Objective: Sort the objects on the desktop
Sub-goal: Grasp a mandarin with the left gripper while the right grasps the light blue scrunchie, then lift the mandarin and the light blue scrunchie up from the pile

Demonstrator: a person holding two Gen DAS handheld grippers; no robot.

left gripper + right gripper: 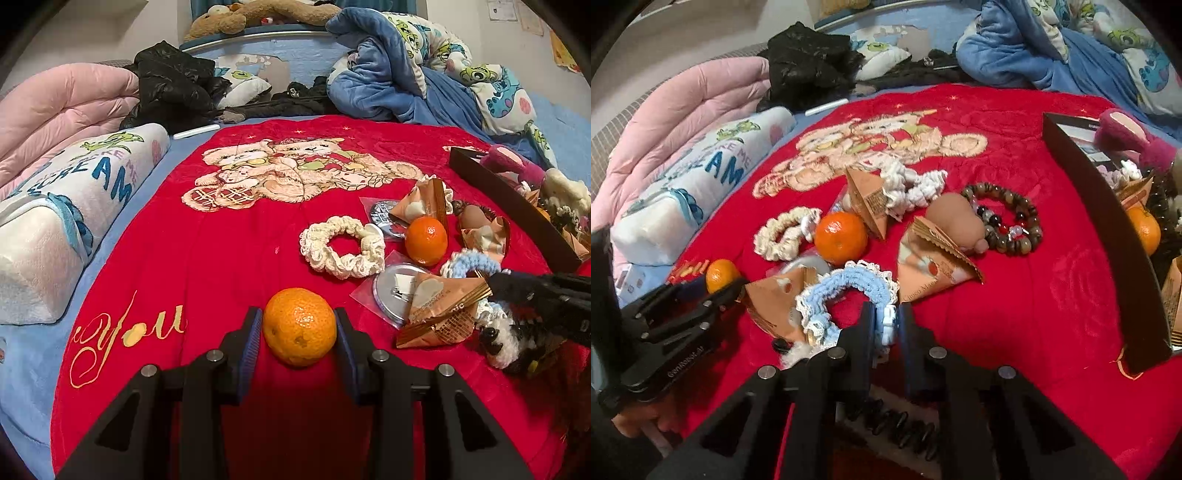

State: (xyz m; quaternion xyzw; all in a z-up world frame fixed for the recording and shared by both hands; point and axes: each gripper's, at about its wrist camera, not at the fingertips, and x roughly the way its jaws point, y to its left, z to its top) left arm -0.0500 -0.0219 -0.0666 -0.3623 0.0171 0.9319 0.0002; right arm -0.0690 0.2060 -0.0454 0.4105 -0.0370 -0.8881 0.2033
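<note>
Two grips on now. Left gripper (298,326) pads clamped on mandarin (299,326), low on red blanket (236,258); fruit firm, smooth, likely bruises if squeezed, so hold across widest part. Right gripper (887,325) jaws pinched on blue scrunchie (846,291) rim; soft, light, floppy, probably dangles when lifted. Box (1108,229) at right.

A: This looks like a home bedroom.

B: What shows it?

A: Everything lies on a bed under a red blanket (229,258) printed with teddy bears. A folded pink quilt (62,107), a cartoon-print pillow (70,206) and a rumpled blue duvet (391,85) surround it, and a plush bear (236,18) rests along the headboard (258,51).
</note>
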